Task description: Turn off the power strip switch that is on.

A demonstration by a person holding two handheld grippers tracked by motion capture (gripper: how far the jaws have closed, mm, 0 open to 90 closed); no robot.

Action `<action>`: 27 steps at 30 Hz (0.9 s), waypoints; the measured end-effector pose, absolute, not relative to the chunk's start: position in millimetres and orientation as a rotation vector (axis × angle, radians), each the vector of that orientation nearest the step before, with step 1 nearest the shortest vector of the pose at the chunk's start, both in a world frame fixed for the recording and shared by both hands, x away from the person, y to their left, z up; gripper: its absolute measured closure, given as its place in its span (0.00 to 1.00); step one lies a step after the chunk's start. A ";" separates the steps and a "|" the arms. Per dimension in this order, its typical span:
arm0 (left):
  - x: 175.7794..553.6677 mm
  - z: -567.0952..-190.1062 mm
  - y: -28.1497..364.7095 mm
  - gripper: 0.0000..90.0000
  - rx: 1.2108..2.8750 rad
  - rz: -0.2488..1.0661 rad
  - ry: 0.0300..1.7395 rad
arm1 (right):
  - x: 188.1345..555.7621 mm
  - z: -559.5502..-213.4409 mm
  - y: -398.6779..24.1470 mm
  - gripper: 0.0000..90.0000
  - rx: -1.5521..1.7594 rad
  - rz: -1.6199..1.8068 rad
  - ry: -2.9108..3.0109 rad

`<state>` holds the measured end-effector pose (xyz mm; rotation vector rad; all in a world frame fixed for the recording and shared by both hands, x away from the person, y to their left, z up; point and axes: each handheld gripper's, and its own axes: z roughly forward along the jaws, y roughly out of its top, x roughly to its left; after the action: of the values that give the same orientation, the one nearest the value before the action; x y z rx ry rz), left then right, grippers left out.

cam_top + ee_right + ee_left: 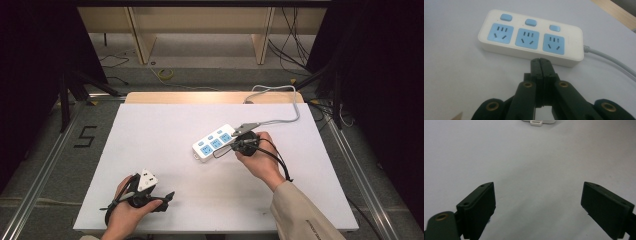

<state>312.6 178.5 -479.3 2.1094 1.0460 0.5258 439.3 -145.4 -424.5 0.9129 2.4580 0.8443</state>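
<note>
- Two hand-held tools are at work over a white tabletop point(165, 125), and we see one white power strip point(215, 143) lying on it right of centre, angled from near-left to far-right.
- The strip is a smooth, rounded plastic block with three pale blue socket faces and three small blue buttons point(531, 22) in a row along its far side; a grey cable point(280, 107) leaves its right end, loops toward the far edge and drops off the tabletop.
- The right tool point(540, 64) is matte black, its linkage arms pinned with brass-coloured rivets; we see its jaws pressed flat together with nothing between them, the tips just beside the strip's near side wall. Whether they touch it we cannot tell.
- The right hand point(260, 157) holds that tool from the near side, a beige sleeve point(300, 212) behind it.
- The left tool point(537, 202) stands with its jaws spread wide, flat black pads apart over bare surface; it holds nothing. From above, the left hand point(125, 210) keeps it at the near-left part of the tabletop.
- The tabletop is a plain, matte white sheet over a wooden board whose pale edge point(200, 97) shows along the far side.
- Around it we see grey floor, metal rails point(45, 165), a taped "5" point(86, 136) on the left, loose cables and pale wooden furniture legs farther off, with dark curtains on both sides.
- Most of the tabletop's left and far portions lie open.
</note>
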 end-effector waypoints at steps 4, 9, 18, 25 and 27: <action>312.7 -479.4 178.4 0.13 2.108 0.527 1.045 | 441.9 -423.8 -143.4 1.00 0.903 0.845 2.458; 312.7 -479.4 178.4 0.13 2.108 0.527 1.044 | 444.1 -423.3 -141.6 1.00 0.911 0.837 2.461; 312.9 -479.3 178.3 0.13 2.111 0.525 1.043 | 449.6 -424.8 -139.3 1.00 0.913 0.832 2.465; 312.7 -479.1 178.3 0.13 2.109 0.526 1.044 | 453.0 -424.1 -136.6 1.00 0.920 0.830 2.464; 312.7 -479.1 178.3 0.13 2.109 0.527 1.043 | 453.8 -423.8 -135.7 1.00 0.923 0.824 2.468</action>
<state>312.7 178.3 -479.1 2.1092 1.0432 0.5267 453.8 -135.7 -423.8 0.9225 2.4676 0.8235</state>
